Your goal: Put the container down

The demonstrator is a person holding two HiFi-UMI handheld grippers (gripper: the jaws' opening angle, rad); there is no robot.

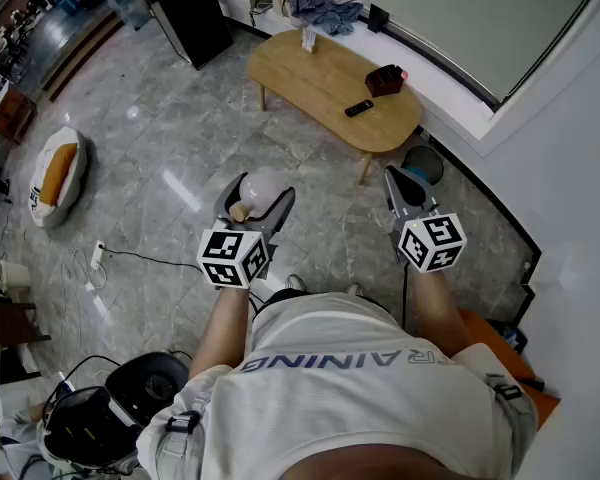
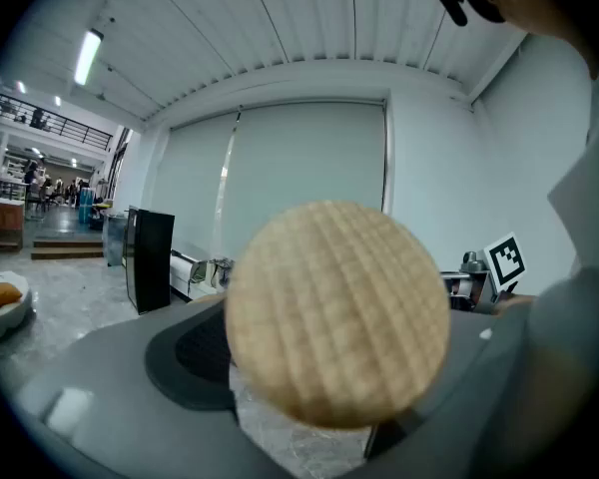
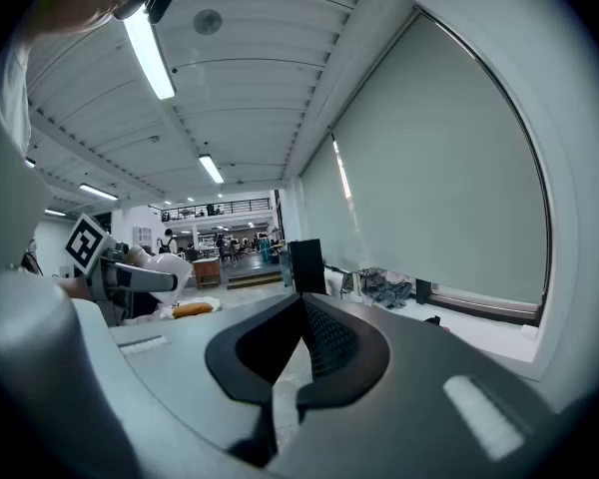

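The container (image 1: 263, 187) is a pale, rounded jar with a tan cork-like lid (image 1: 240, 211). It lies on its side between the jaws of my left gripper (image 1: 259, 191), held in the air above the grey tiled floor. In the left gripper view the round lid (image 2: 336, 312) faces the camera and hides most of the gap between the jaws, which stand wide around the jar. My right gripper (image 1: 396, 178) is held level at the right, its dark pads (image 3: 324, 342) closed together with nothing between them. Both grippers point towards the low wooden table (image 1: 310, 68).
On the oval table lie a dark red box (image 1: 385, 79) and a black remote (image 1: 359, 107). A round dark bin (image 1: 424, 163) stands by its near end. A black cabinet (image 1: 191, 13) is at the back, a cushion (image 1: 55, 173) and a power strip (image 1: 98, 256) at the left.
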